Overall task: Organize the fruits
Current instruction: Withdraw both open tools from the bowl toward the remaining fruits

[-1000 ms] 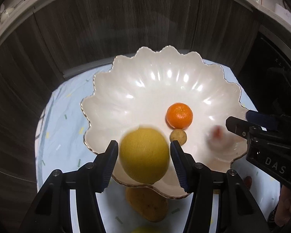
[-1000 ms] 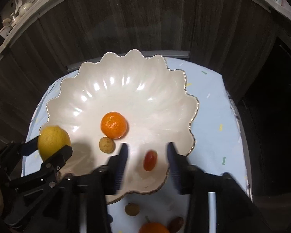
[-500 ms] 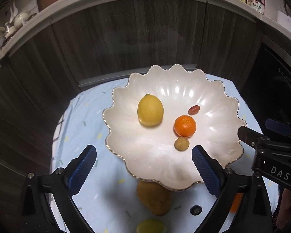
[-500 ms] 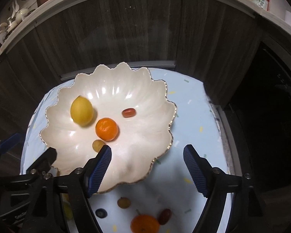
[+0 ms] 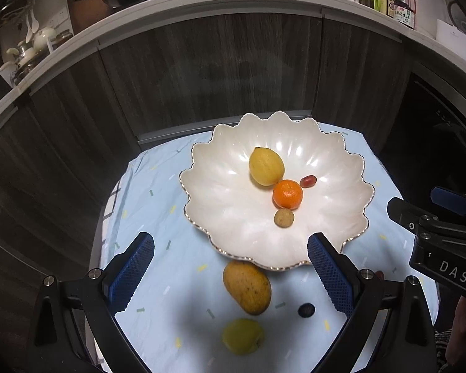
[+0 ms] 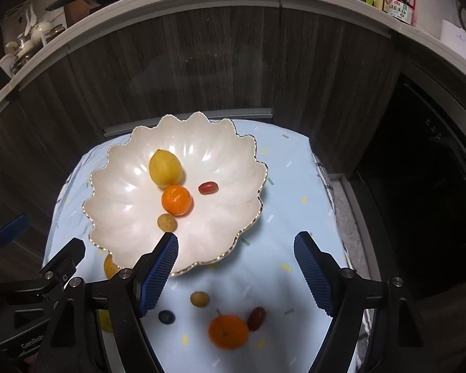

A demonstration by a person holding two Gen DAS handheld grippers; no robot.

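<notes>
- Left wrist view: the left gripper [image 5: 230,267] is seen spread wide and empty, its 2 blue pads hanging over the blue cloth [image 5: 158,217] in front of the white scalloped bowl [image 5: 220,199].
- A second ago a lemon [image 5: 266,166] was clamped between those pads at the bowl's near rim; now it lies loose in the bowl, touching the small orange [image 5: 287,194].
- Right wrist view: the right gripper [image 6: 236,267] is likewise held apart with nothing between its pads, above the bowl's near edge and the cloth.
- A red grape tomato [image 6: 208,187] was pinched by it a second ago; the tomato now rests on the bowl floor, just beside the orange but apart from it.
- A small brown fruit [image 5: 284,217] sits just below the orange, so 4 pieces are counted inside the bowl.
- Both grippers are now seen farther back and higher than before, since more of the cloth is shown.
- 2 drops are judged complete, and the task is judged partly done.
- Left on the cloth are a mango [image 5: 247,287], a green fruit [image 5: 242,335], a dark berry [image 5: 306,310], a second orange [image 6: 228,332], a dark red fruit [image 6: 257,318] and a small yellowish fruit [image 6: 199,298].
- A pick from this group is expected next; the mango is judged an easy fit for the left gripper.
</notes>
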